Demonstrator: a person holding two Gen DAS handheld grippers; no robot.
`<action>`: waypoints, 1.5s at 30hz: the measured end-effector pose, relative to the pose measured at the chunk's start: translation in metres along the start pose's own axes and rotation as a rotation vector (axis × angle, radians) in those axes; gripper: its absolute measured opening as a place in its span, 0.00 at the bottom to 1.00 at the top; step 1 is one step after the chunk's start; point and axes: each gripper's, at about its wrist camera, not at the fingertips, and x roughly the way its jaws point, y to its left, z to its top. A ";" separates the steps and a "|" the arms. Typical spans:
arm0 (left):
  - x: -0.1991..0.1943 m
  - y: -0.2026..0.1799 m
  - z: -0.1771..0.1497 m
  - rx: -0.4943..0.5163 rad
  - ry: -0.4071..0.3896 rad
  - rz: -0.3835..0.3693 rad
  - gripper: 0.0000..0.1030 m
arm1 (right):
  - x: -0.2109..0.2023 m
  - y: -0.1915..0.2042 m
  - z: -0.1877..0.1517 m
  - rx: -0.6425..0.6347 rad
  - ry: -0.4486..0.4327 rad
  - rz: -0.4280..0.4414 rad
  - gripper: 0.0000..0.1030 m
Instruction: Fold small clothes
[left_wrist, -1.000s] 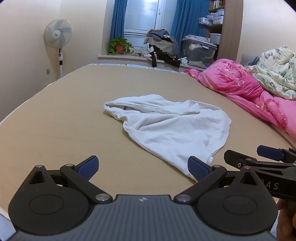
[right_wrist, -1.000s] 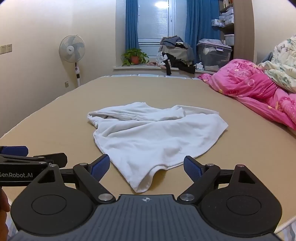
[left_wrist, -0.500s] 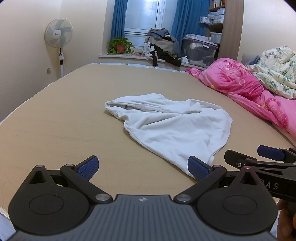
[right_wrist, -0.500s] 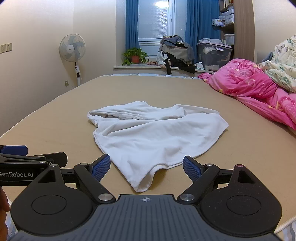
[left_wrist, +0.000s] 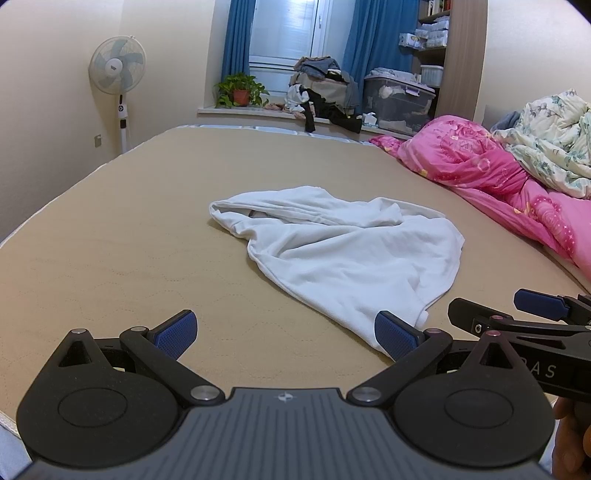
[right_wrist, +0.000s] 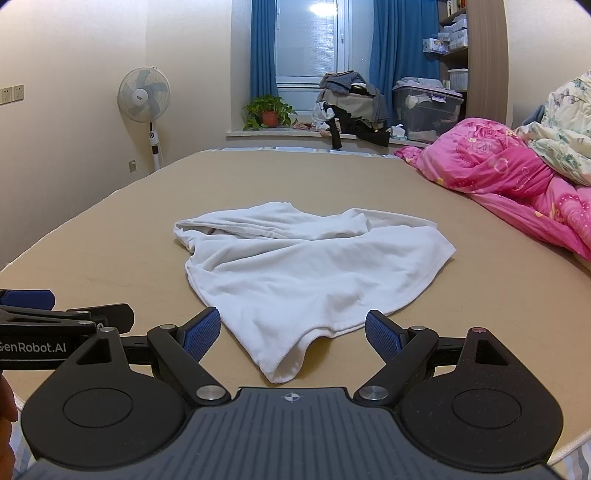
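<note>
A crumpled white garment (left_wrist: 343, 254) lies on the tan bed surface (left_wrist: 129, 236); it also shows in the right wrist view (right_wrist: 306, 273). My left gripper (left_wrist: 284, 334) is open and empty, low over the bed, with its right fingertip next to the garment's near corner. My right gripper (right_wrist: 293, 336) is open and empty, with the garment's near corner lying between its fingers. Each gripper shows at the edge of the other's view: the right one (left_wrist: 517, 314) and the left one (right_wrist: 55, 314).
A pink quilt (left_wrist: 491, 173) and a floral duvet (left_wrist: 554, 147) are heaped along the bed's right side. A standing fan (left_wrist: 118, 81) is at the left wall. A windowsill at the back holds a potted plant (left_wrist: 240, 92), piled clothes and a storage box (left_wrist: 399, 99).
Both grippers have edged slightly forward toward the garment. The garment has not moved.
</note>
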 end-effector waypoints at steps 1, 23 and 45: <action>0.001 0.000 0.000 0.001 -0.001 0.000 0.99 | 0.000 0.000 0.000 0.000 0.001 0.000 0.84; 0.063 -0.004 0.006 -0.092 0.164 -0.099 0.21 | 0.006 -0.072 0.039 0.214 -0.059 -0.102 0.33; 0.084 0.018 0.032 -0.115 0.228 -0.157 0.03 | 0.013 -0.123 0.035 0.409 -0.035 -0.141 0.37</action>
